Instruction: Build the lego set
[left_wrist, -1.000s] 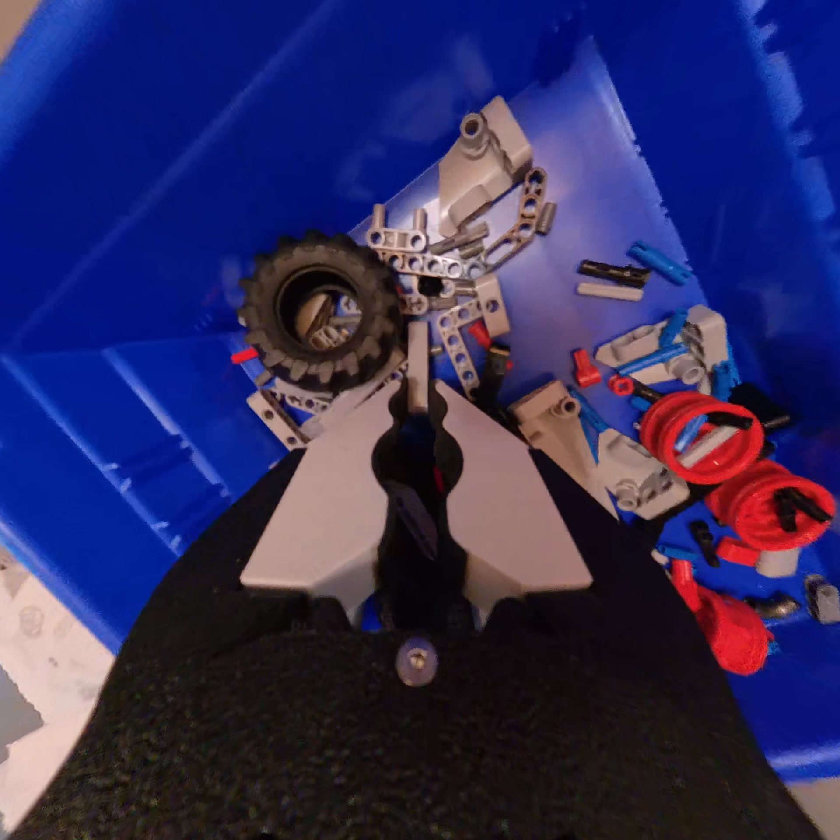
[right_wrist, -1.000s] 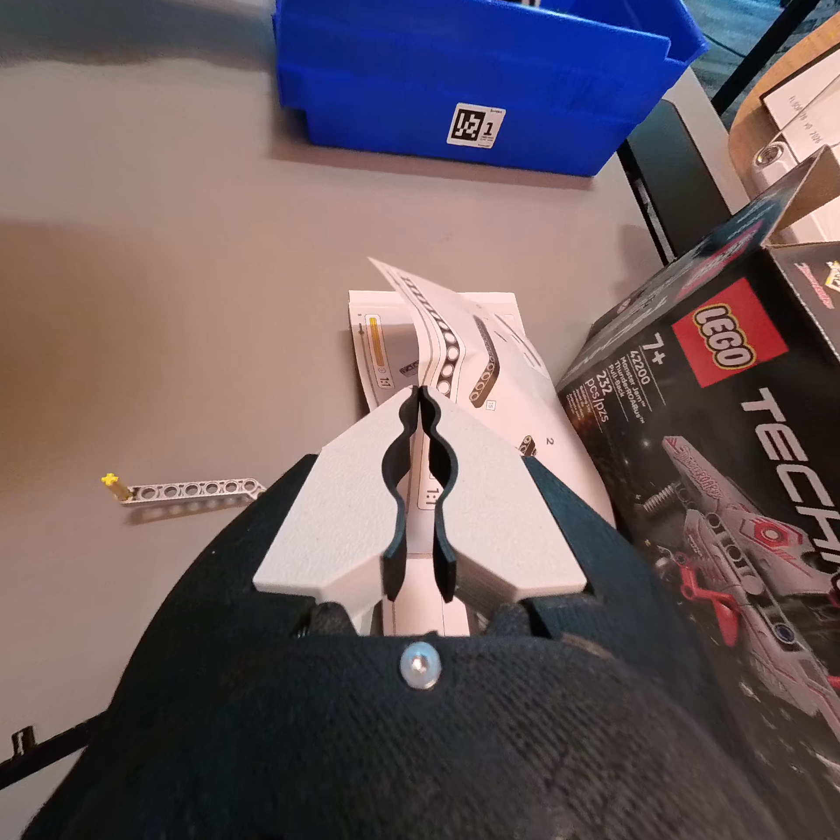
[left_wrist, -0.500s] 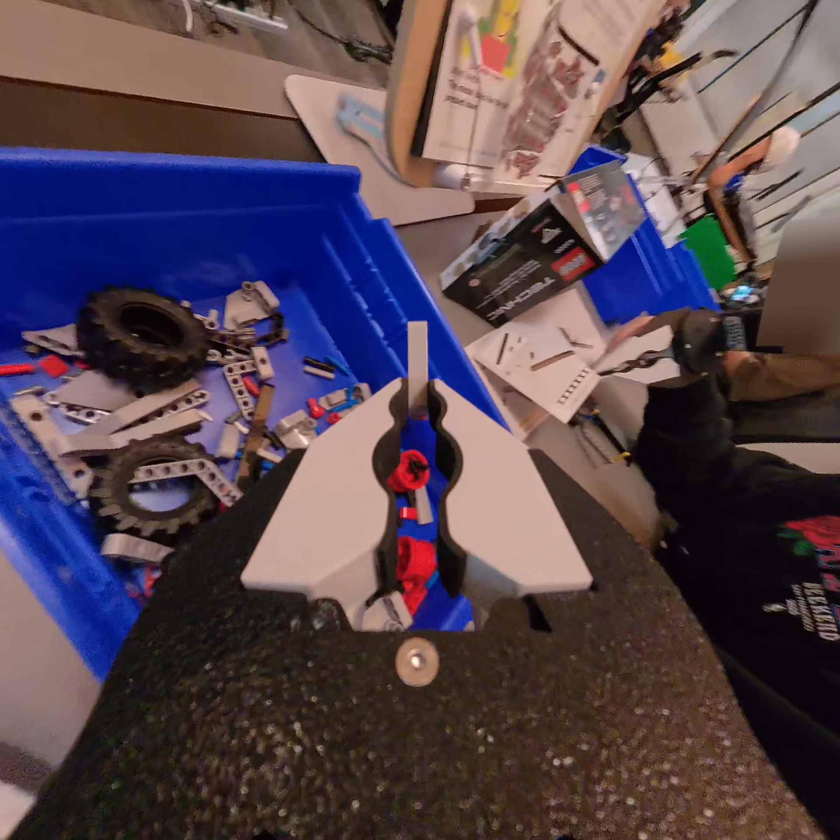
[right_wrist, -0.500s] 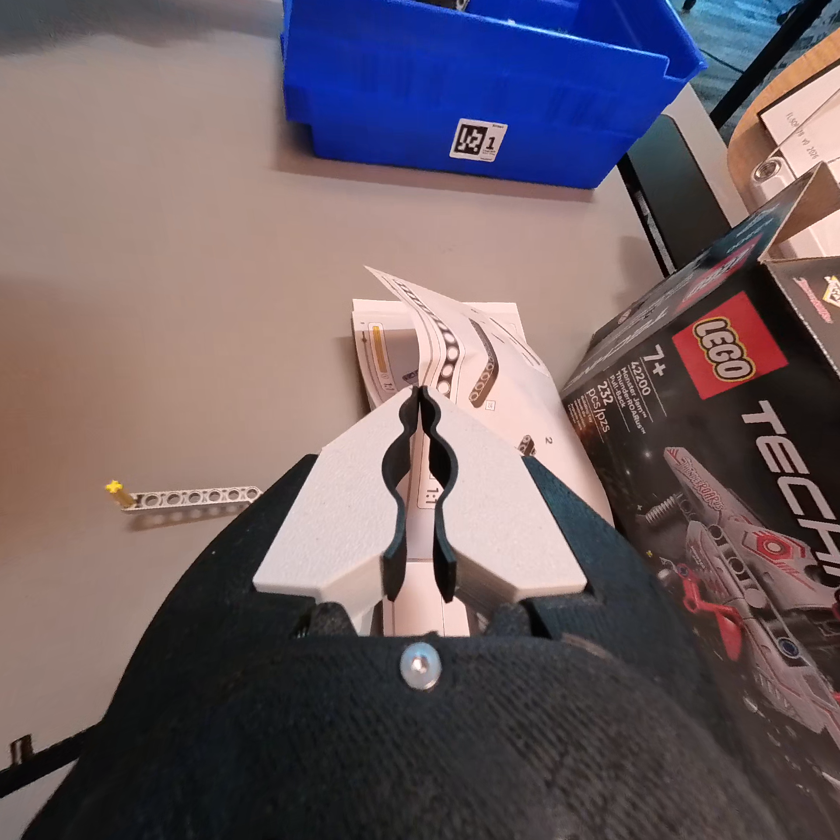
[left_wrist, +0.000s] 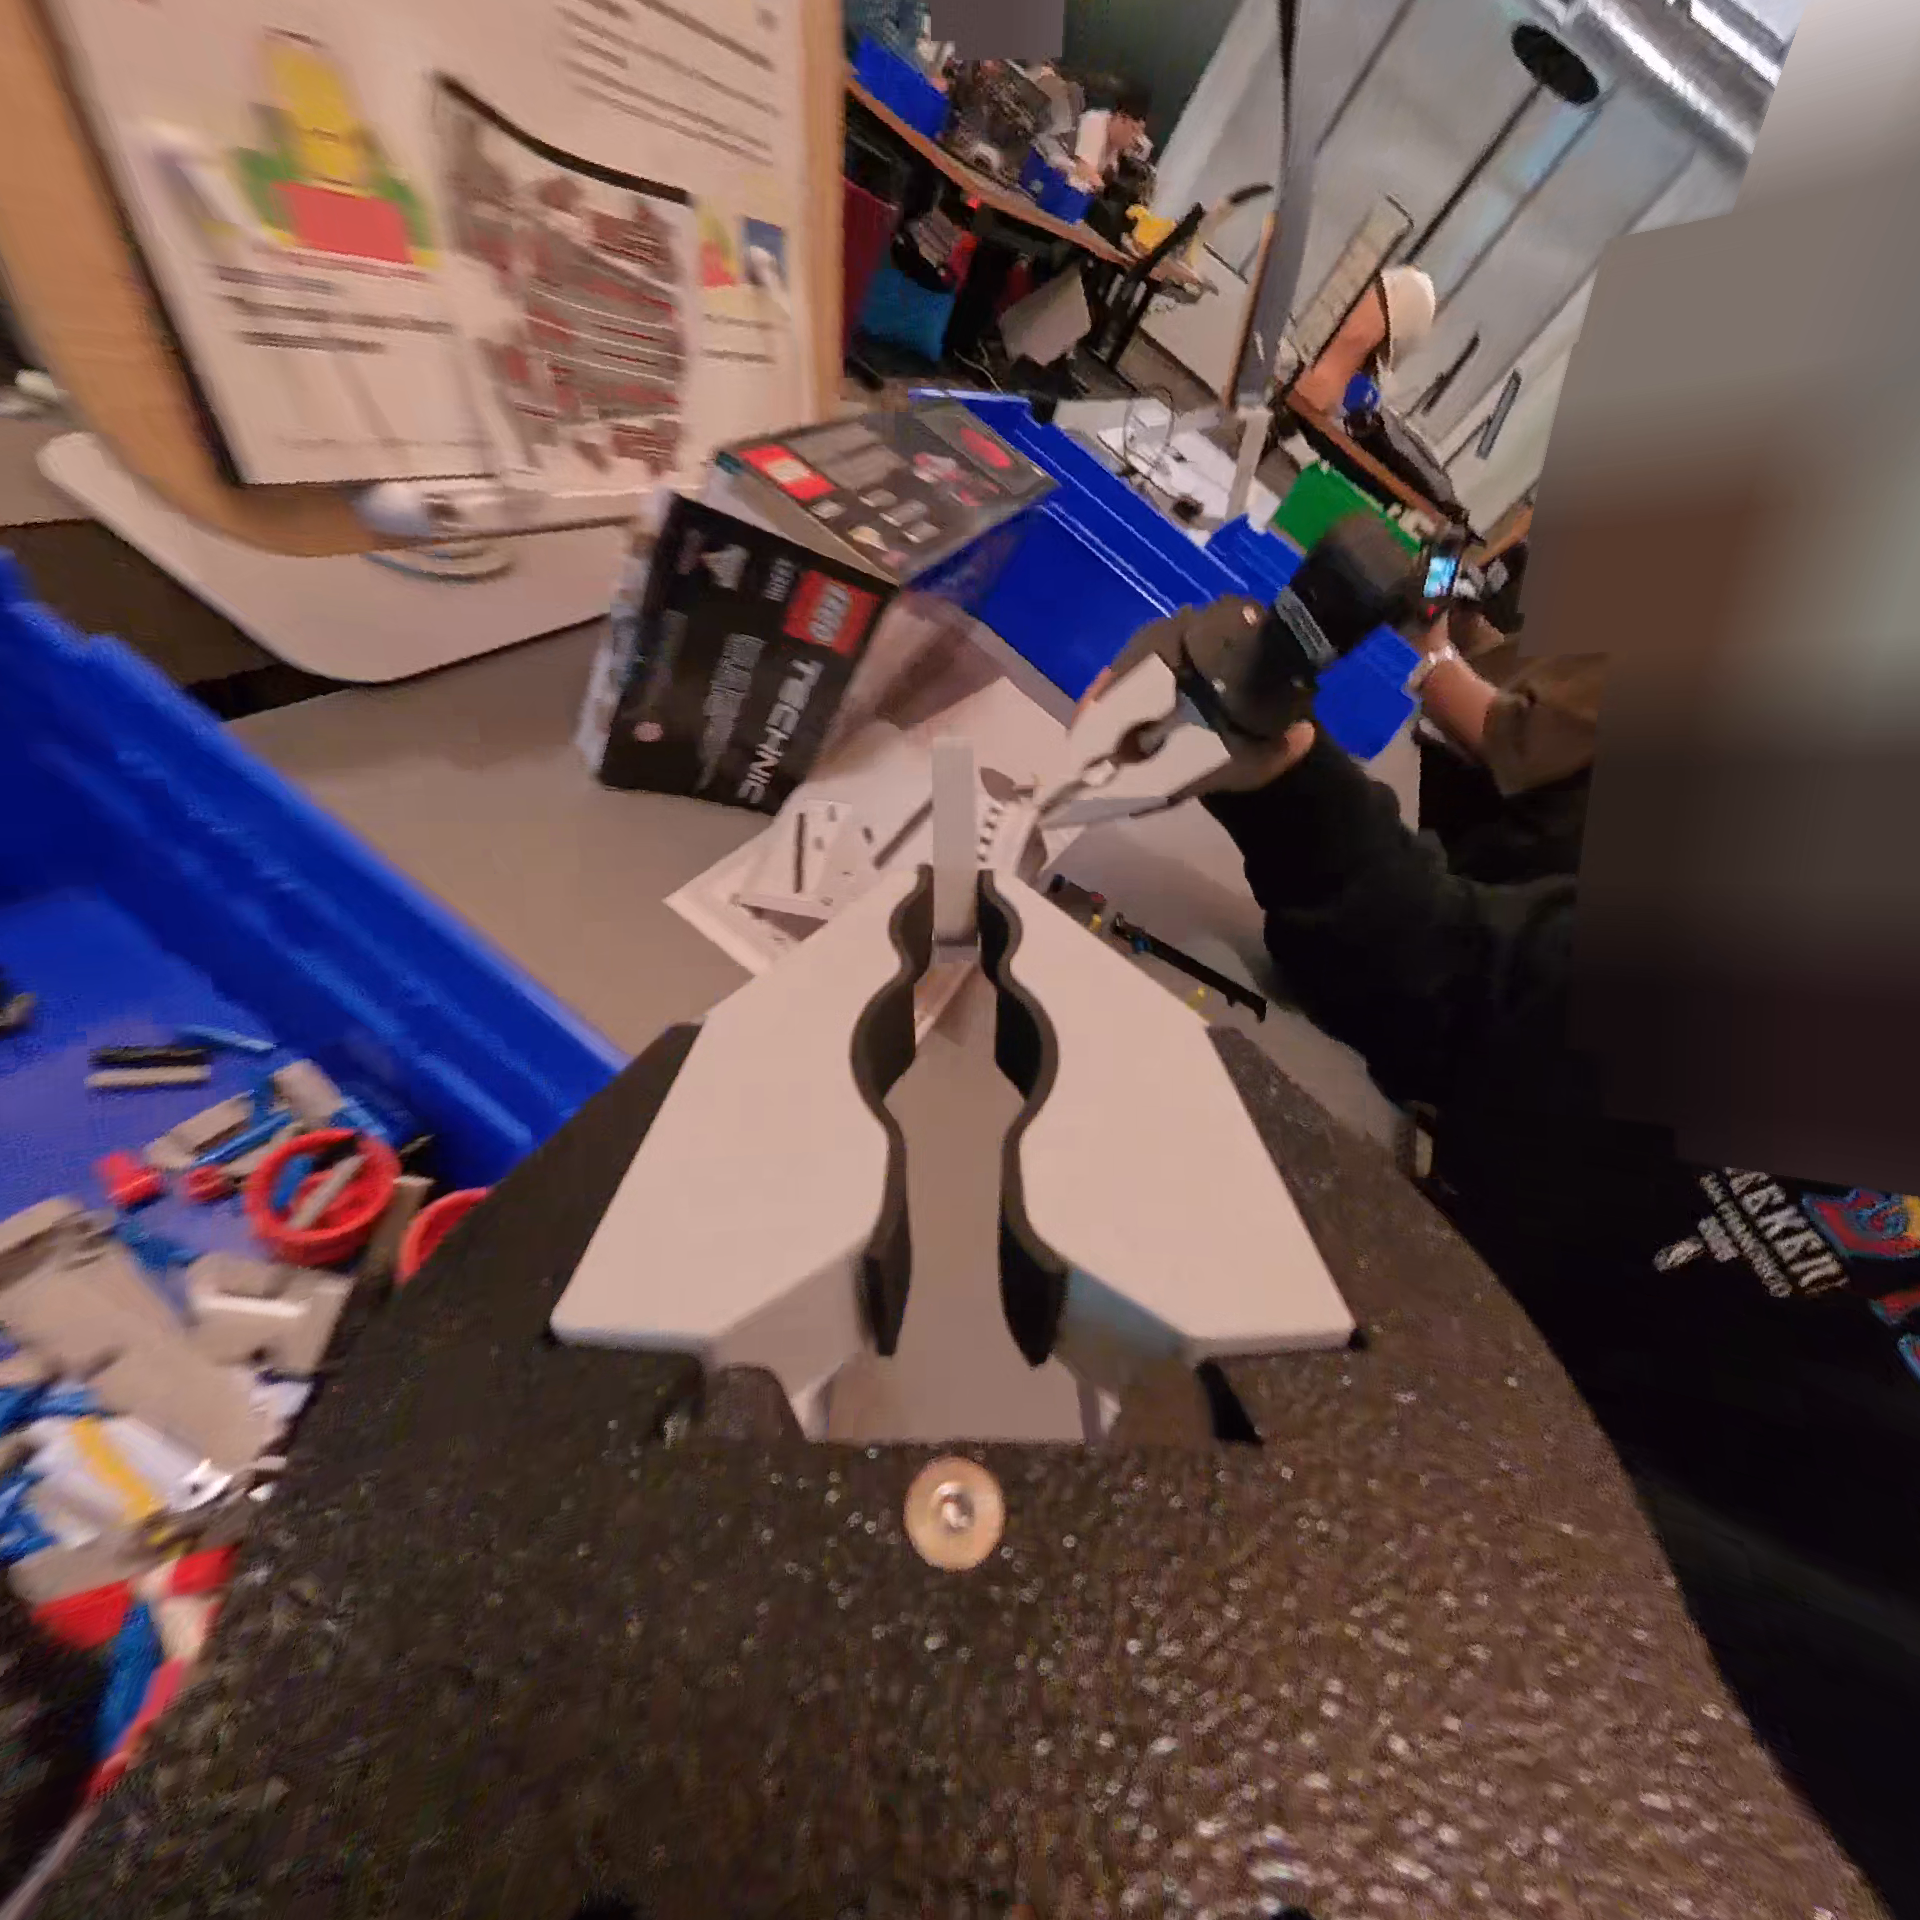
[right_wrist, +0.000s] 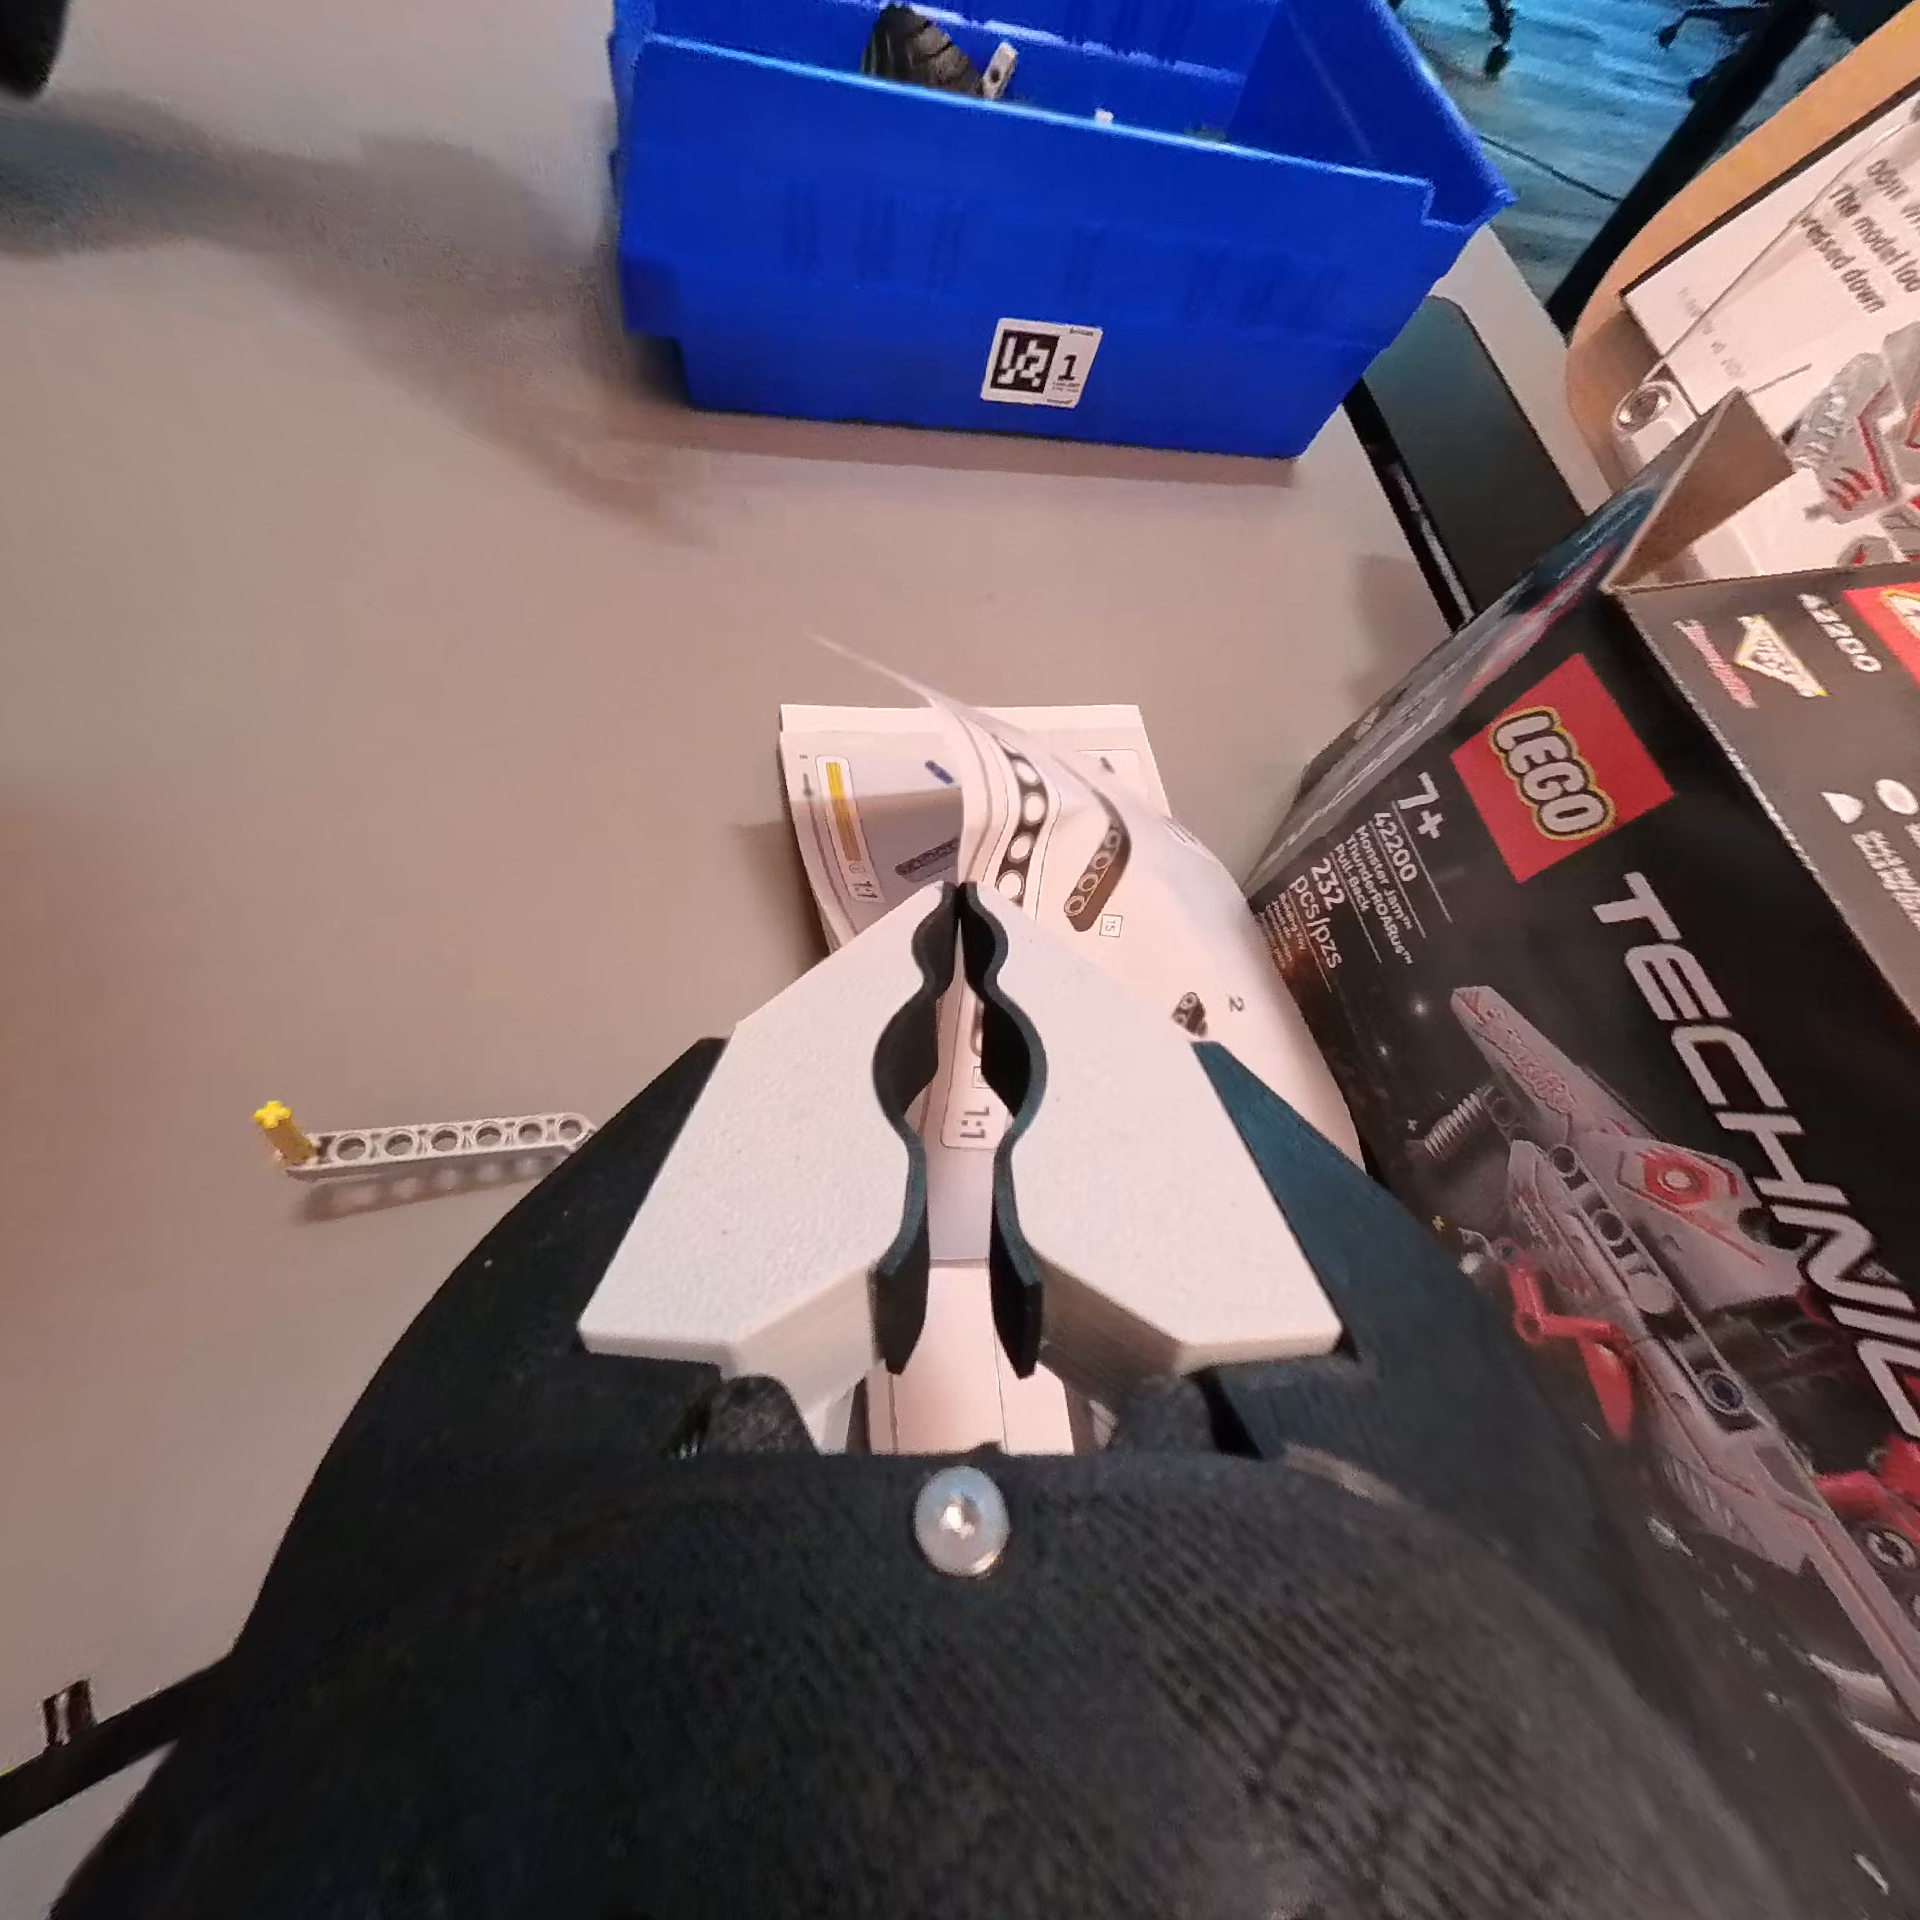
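My left tongs (left_wrist: 951, 914) pinch a slim grey plastic beam (left_wrist: 954, 821) upright; right tongs (right_wrist: 961, 904) pressed together, empty (over booklet). Holed grey beam (right_wrist: 447, 1143) lies crosswise on worktop (right_wrist: 364, 727), to their left.

Open grey table (right_wrist: 395, 727) lies left of the booklet (right_wrist: 1039, 831), broken only by a small grey beam (right_wrist: 447, 1143). The blue bin (right_wrist: 987, 239) blocks the far side, and the black box (right_wrist: 1610, 987) walls off the right, touching the booklet's edge
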